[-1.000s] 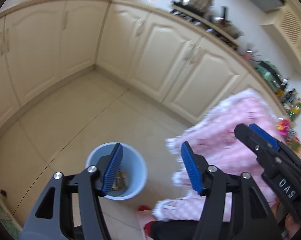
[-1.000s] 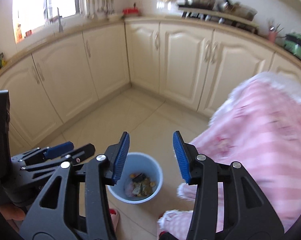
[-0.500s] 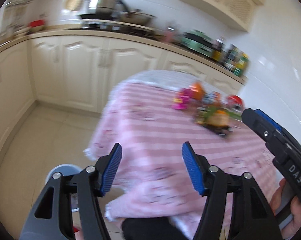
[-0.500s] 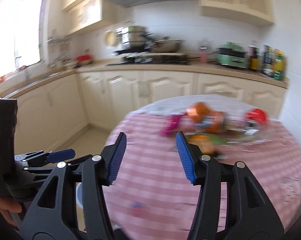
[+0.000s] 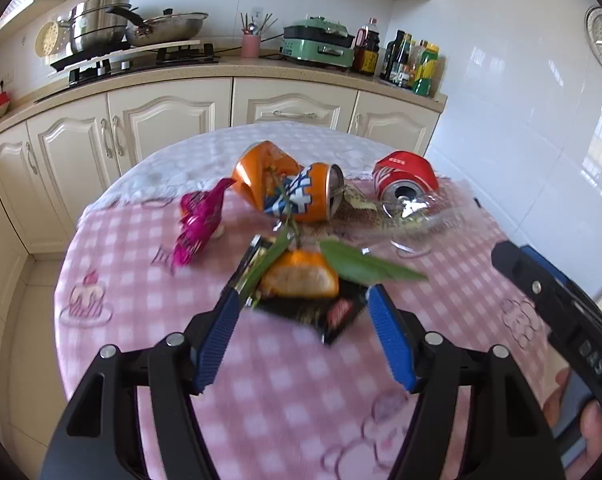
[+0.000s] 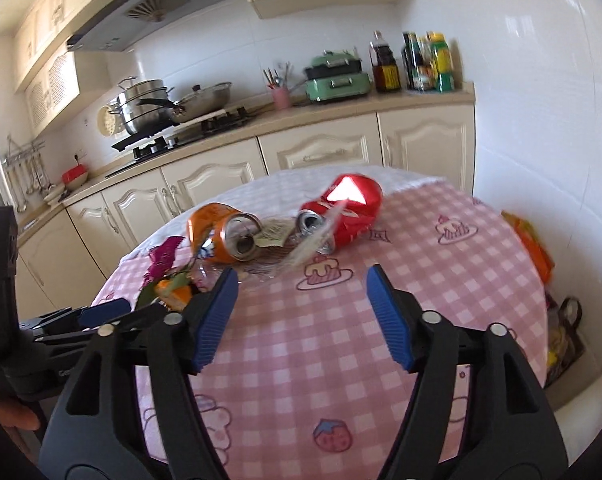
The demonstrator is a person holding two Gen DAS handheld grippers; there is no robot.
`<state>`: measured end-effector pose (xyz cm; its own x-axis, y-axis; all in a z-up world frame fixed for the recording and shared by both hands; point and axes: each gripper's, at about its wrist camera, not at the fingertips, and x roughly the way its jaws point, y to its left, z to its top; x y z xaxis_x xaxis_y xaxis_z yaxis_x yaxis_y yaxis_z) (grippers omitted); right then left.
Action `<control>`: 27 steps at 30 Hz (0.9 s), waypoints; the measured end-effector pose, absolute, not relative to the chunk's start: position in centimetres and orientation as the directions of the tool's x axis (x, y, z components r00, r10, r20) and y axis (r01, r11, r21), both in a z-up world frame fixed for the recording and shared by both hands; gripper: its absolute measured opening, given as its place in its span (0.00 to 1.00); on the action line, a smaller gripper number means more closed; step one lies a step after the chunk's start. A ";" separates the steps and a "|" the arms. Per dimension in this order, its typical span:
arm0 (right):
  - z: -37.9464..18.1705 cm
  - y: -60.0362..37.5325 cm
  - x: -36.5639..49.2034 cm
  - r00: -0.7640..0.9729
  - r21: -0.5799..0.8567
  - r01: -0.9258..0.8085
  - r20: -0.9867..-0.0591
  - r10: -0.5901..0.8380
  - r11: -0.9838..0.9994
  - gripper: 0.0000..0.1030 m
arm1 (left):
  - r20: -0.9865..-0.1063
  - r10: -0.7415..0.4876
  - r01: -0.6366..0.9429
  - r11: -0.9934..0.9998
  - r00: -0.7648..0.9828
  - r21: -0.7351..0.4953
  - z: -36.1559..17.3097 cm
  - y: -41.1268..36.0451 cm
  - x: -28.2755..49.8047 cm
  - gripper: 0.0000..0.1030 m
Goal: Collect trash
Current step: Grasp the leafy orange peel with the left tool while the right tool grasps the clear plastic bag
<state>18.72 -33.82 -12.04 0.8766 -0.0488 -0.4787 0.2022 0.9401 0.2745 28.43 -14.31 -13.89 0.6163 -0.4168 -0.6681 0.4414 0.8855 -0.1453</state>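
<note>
Swinging up from the floor bin back to the surface (image 5: 261,380); both tongs (image 5: 301,308) (image 6: 301,276) spread, empty. Peel (image 5: 301,278) on black wrapper (image 5: 321,308), just ahead of left tongs, likely next pick.

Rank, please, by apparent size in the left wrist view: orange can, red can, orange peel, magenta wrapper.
1. orange can
2. red can
3. orange peel and magenta wrapper look alike; the peel lies nearer the camera, so unsure.

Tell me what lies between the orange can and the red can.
In both views a small crumpled paper scrap lies between the orange can and the red can, beside the orange can's mouth, on clear plastic film.
</note>
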 end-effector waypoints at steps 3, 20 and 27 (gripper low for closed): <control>-12.6 -34.5 20.4 0.860 0.322 0.208 -0.509 -0.017 0.924 0.69 | -0.686 -0.387 0.422 0.898 0.616 -0.128 -14.2 -15.2 30.1 0.64; -13.9 -34.5 26.1 0.801 0.380 0.198 -0.594 0.074 0.904 0.20 | -0.630 -0.466 0.457 0.868 0.621 -0.192 -12.4 -14.0 29.4 0.38; -10.7 -32.7 22.4 0.866 0.294 0.199 -0.499 -0.027 0.935 0.05 | -0.555 -0.513 0.470 0.852 0.655 -0.232 -9.9 -11.7 26.7 0.38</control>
<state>22.40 -32.68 -10.71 0.8660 -0.0270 -0.4993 0.1987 0.9349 0.2941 26.69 -11.70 -9.89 0.6555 -0.5126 -0.5546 0.4701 0.8517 -0.2316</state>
